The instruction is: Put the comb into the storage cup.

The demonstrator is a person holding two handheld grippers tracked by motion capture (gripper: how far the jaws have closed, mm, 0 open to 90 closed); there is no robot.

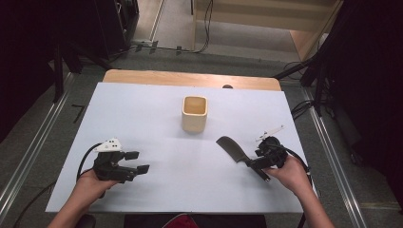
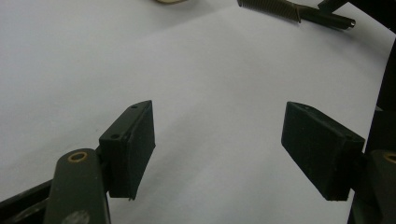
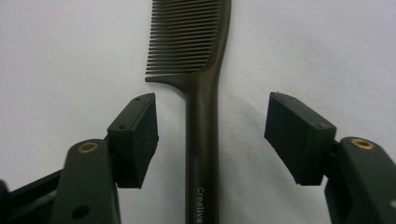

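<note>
A dark comb [image 3: 201,93] lies flat on the white worktop [image 1: 180,142], toward its right side, handle pointing back at the person and teeth angled up toward the middle. In the right gripper view its handle runs straight up between the two jaws, with a gap on each side; the jaws stand spread and touch nothing. So the right hand-held gripper [image 1: 259,161] is released, sitting over the handle end of the comb, held by the person's right hand [image 1: 290,175]. Beyond the comb, near the middle of the worktop, stands a small cream cup [image 1: 195,114], upright and well apart from it. Over at the left, the left hand-held gripper [image 1: 138,161] is also released, jaws wide over bare white surface, held by the left hand [image 1: 90,187].
</note>
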